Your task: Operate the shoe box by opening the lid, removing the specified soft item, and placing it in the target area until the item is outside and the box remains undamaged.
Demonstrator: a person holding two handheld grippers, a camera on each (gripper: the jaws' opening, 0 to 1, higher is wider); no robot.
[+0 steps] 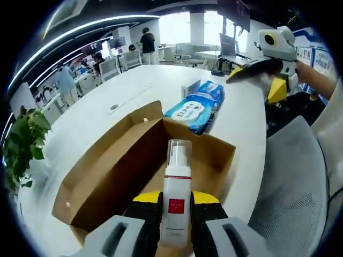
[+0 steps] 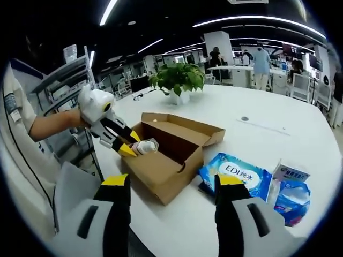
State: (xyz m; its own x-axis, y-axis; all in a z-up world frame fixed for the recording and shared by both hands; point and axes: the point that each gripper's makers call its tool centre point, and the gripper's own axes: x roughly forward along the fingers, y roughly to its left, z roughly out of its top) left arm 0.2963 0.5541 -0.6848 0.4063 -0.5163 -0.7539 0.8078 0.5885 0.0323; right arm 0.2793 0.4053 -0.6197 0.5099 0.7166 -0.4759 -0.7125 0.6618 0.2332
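My left gripper (image 1: 176, 214) is clamped on the pump bottle (image 1: 177, 195), held above the open shoe box (image 1: 115, 171). Right gripper (image 2: 172, 201) is wide open w/ nothing held, wipes pack (image 2: 236, 175) just ahead. I'd lift straight up, clear the cardboard walls, no squeezing harder.

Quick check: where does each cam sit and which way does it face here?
Left gripper view: rides the left gripper, above the open box, facing across the table; its fingers clamp a bottle; a forearm shows.
Right gripper view: rides the right gripper, beside the box, facing the plant; fingers apart; the left forearm shows.
Shared: box, bottle, wipes pack, each other's gripper.
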